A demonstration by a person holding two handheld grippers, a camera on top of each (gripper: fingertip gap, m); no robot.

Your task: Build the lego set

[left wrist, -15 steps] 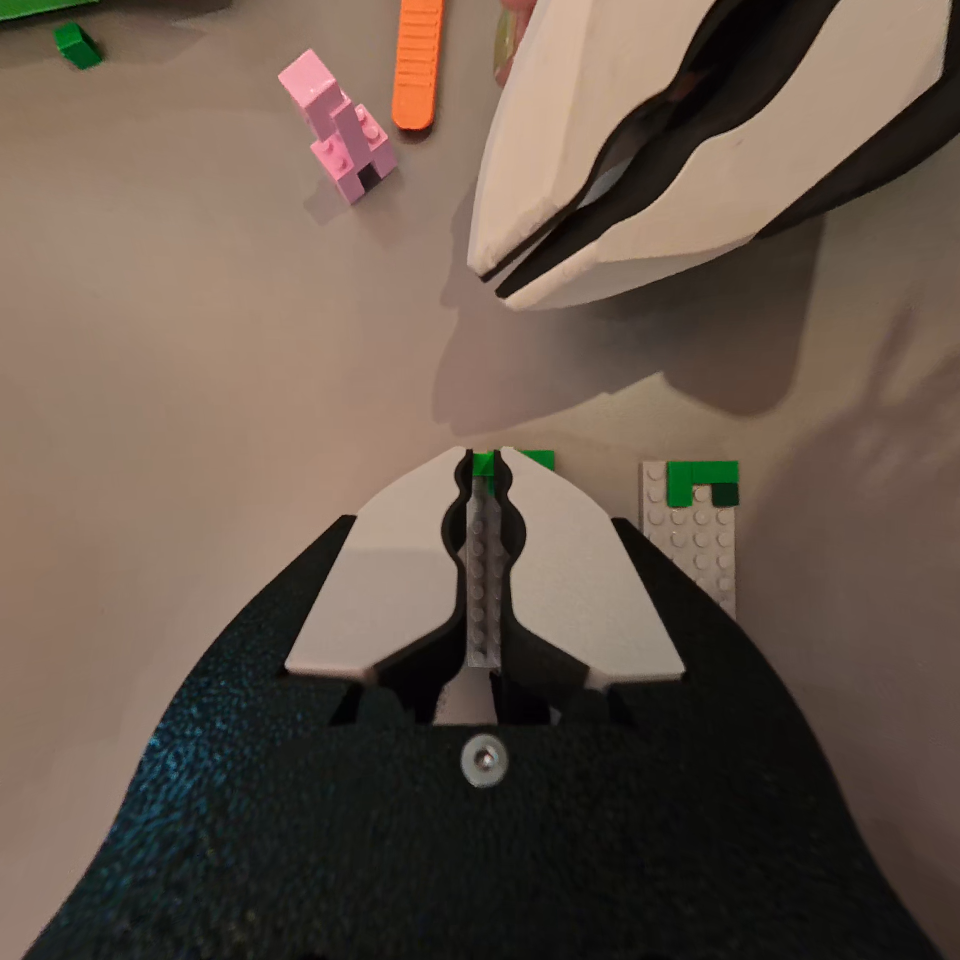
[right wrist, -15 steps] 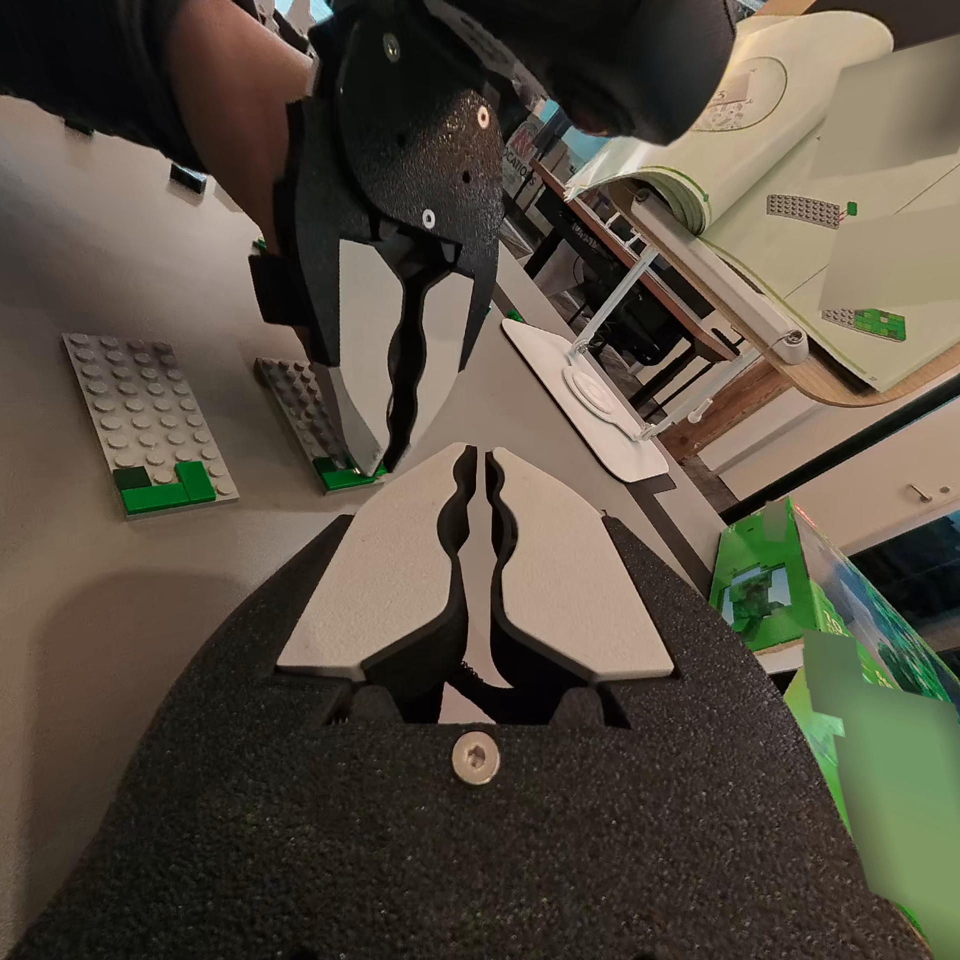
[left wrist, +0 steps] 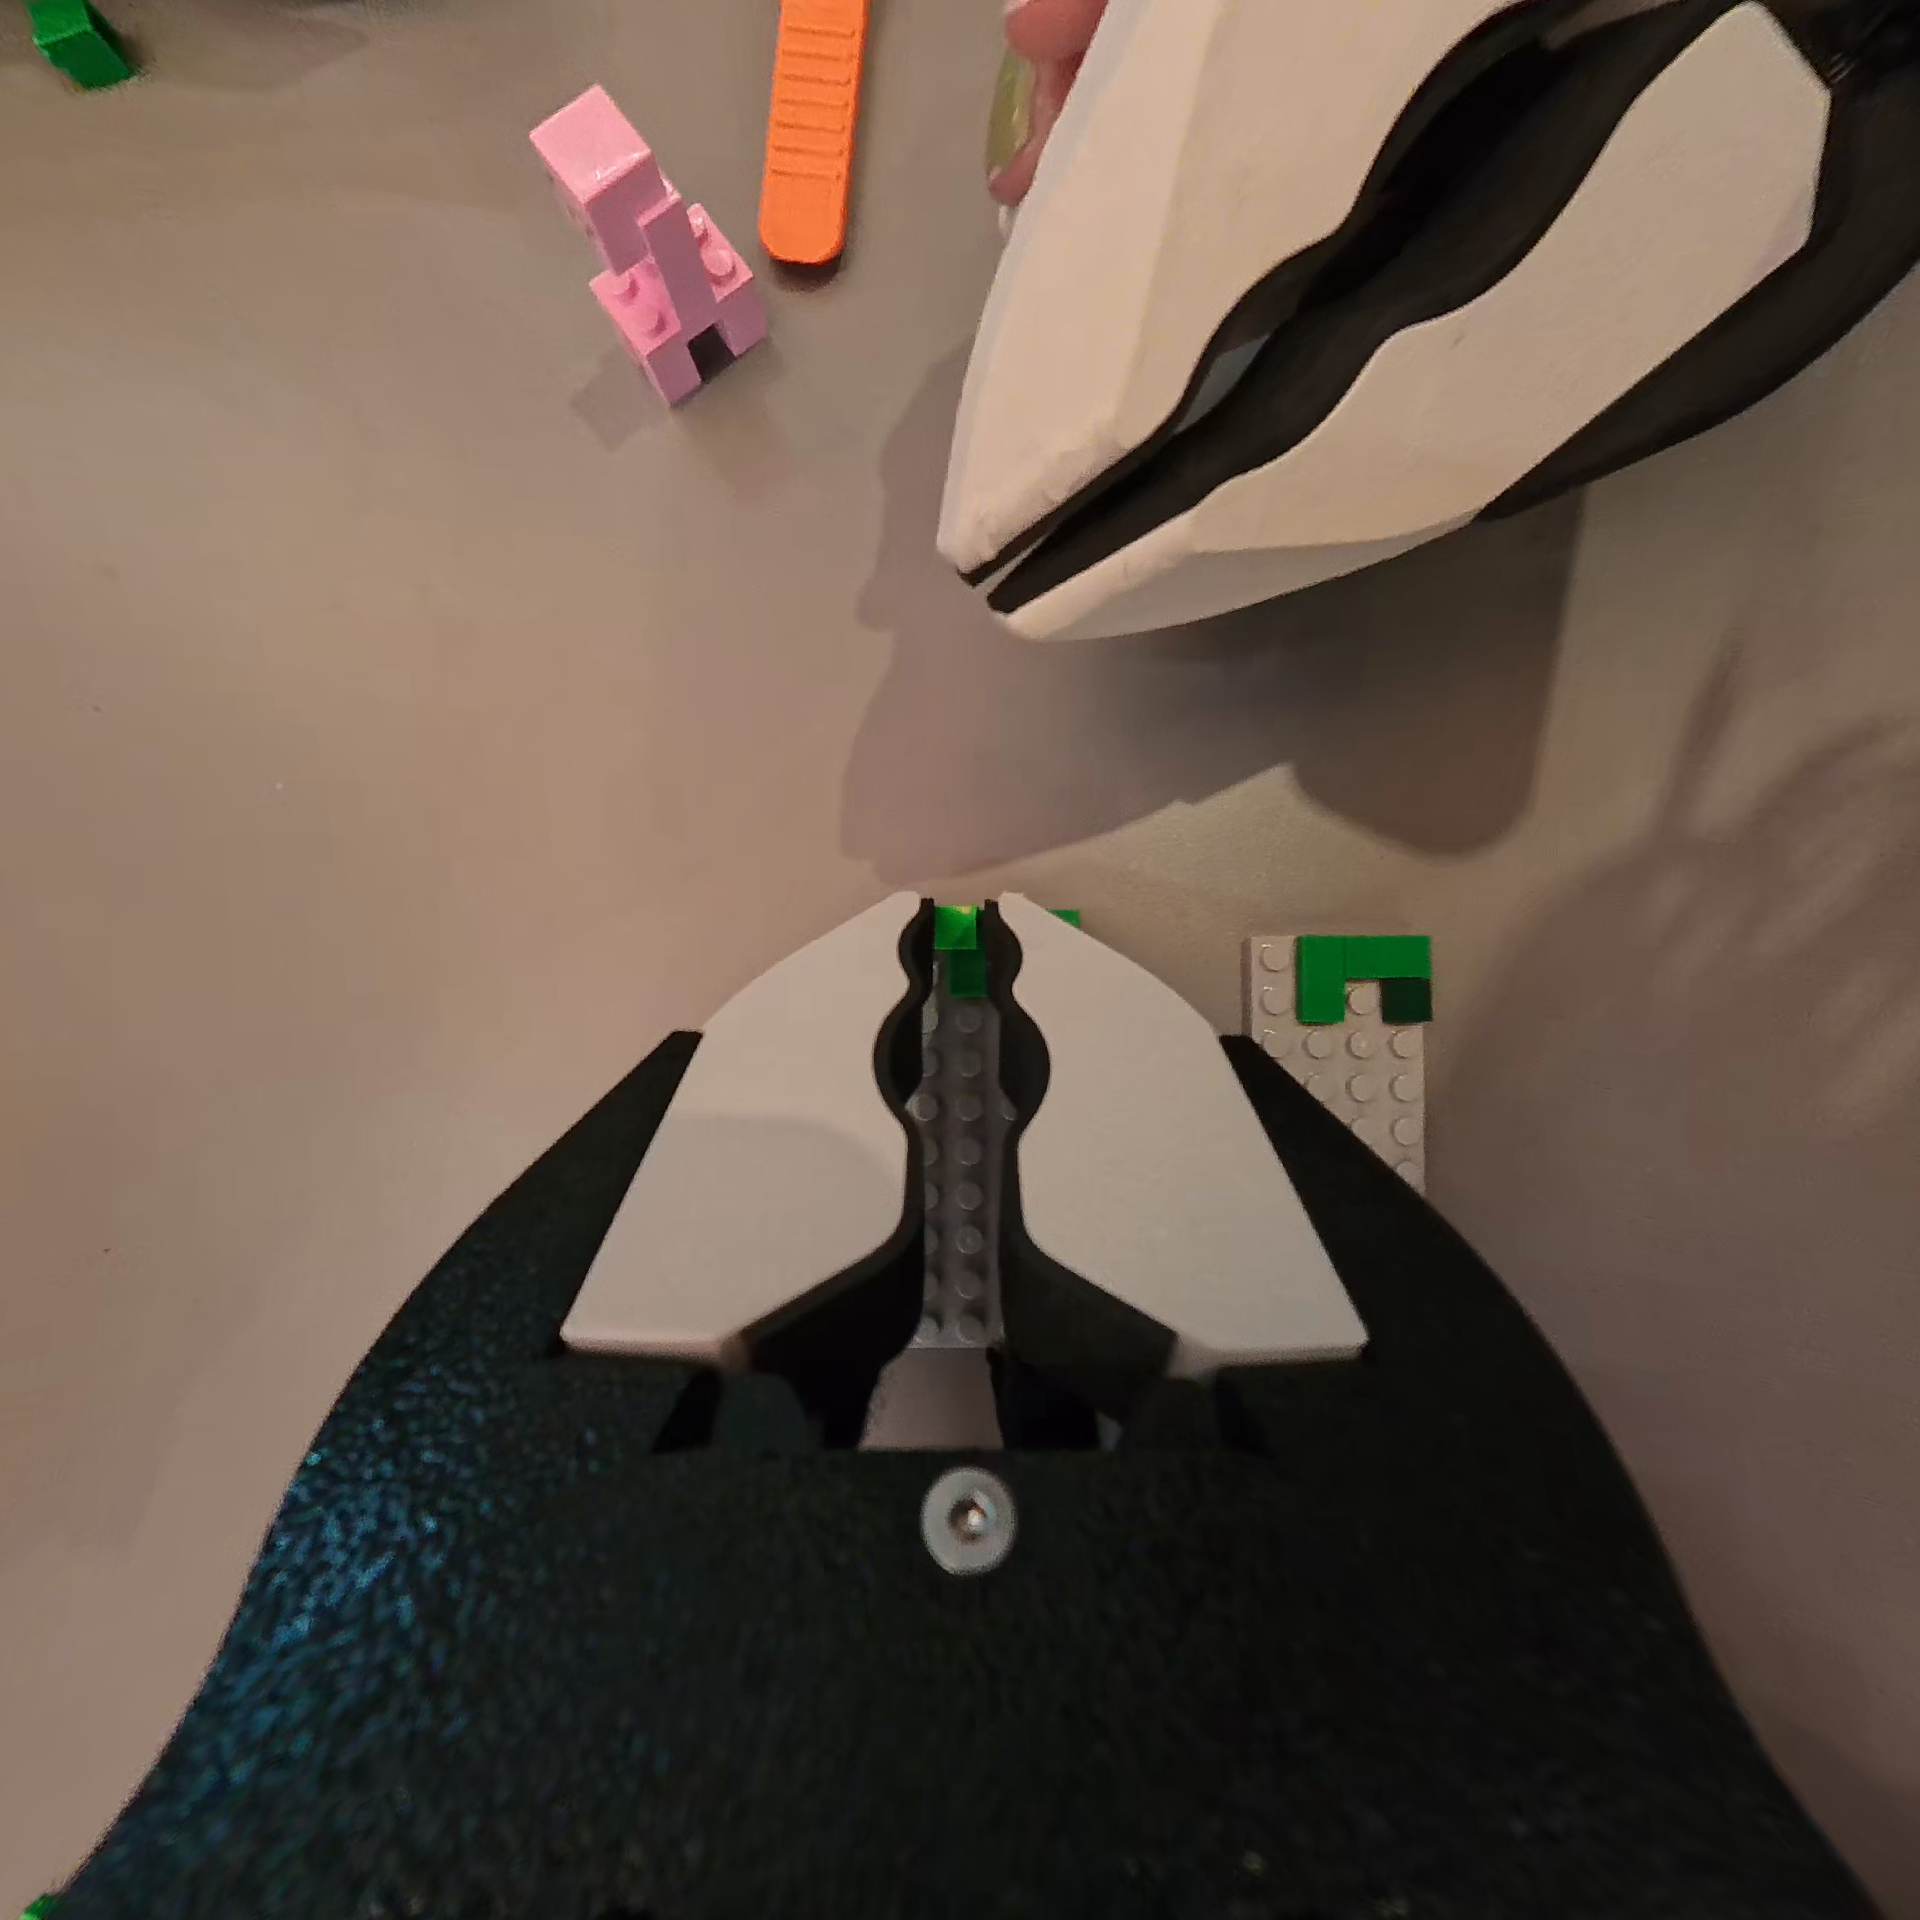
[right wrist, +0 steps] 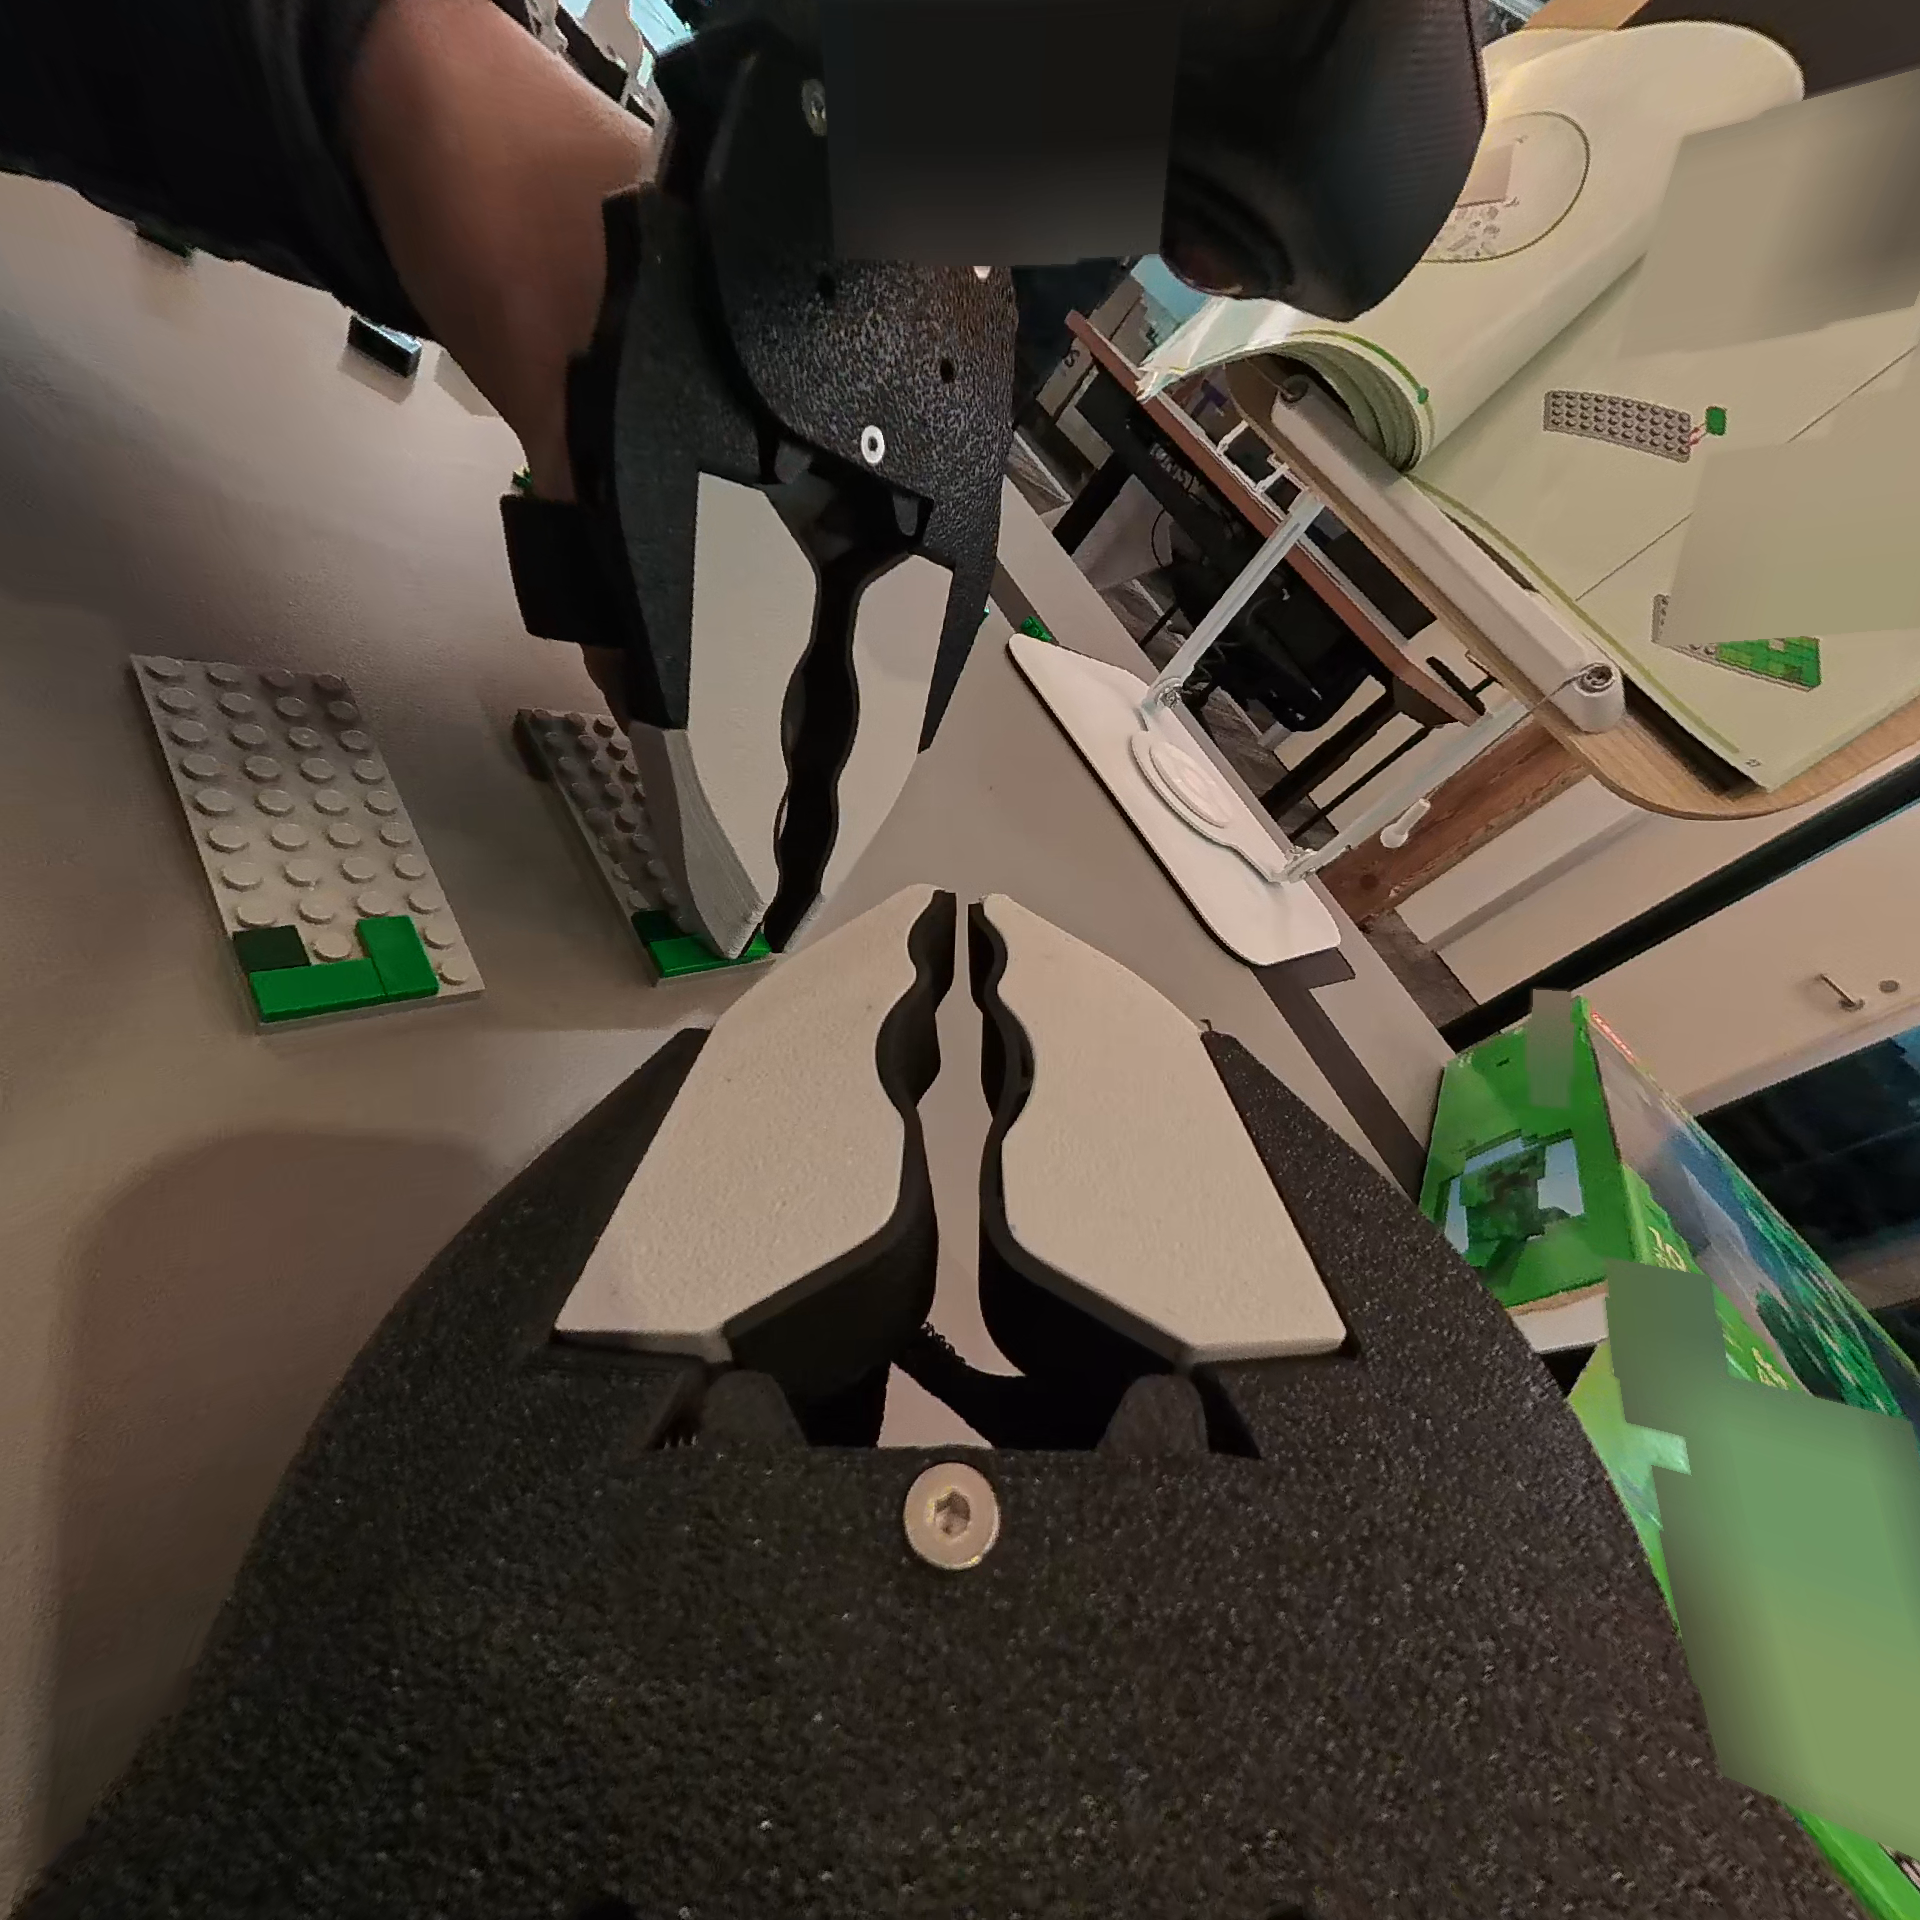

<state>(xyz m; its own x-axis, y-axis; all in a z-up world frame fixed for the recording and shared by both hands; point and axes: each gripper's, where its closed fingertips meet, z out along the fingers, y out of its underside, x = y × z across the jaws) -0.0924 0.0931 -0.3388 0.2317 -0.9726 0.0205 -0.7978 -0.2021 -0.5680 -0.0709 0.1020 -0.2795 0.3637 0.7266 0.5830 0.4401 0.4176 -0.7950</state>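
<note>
Lengthwise under hand-held gripper [left wrist: 964,914]: plate [left wrist: 961,1174]

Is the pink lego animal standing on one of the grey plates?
No, the pink lego animal stands on the bare table, far from both grey plates.

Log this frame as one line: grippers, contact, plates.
left gripper: shut on green tile, pressing at end of grey plate | right gripper: shut, empty, raised | second grey plate: untouched
</note>
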